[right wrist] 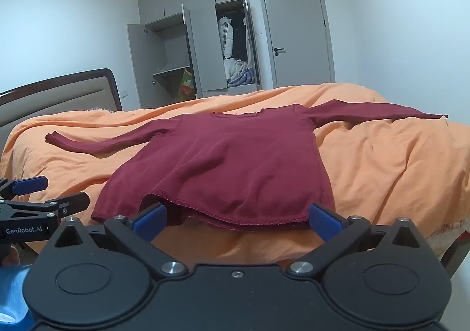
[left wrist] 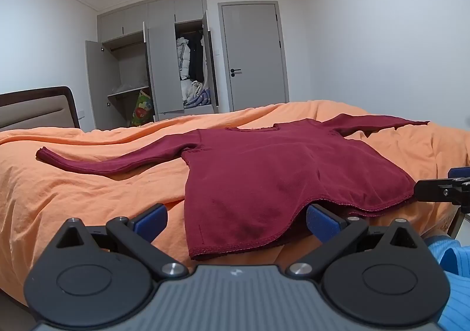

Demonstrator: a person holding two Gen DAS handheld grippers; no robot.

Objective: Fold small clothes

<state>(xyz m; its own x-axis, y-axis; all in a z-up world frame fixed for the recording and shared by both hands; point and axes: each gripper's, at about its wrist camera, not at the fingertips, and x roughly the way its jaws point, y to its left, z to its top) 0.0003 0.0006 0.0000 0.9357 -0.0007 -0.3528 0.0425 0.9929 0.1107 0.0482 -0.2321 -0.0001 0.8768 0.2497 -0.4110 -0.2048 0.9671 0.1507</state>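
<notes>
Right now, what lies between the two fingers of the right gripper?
In the right wrist view, the hem of the red shirt lies between the open right gripper fingers, on the orange bedcover.

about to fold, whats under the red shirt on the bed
The red shirt lies spread flat on the orange bedcover, which shows all around it. Whatever is beneath the shirt's body is covered and cannot be seen.

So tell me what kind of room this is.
A bedroom, most likely: a bed with a padded headboard, an open wardrobe holding clothes, and a red top spread on the bed.
</notes>
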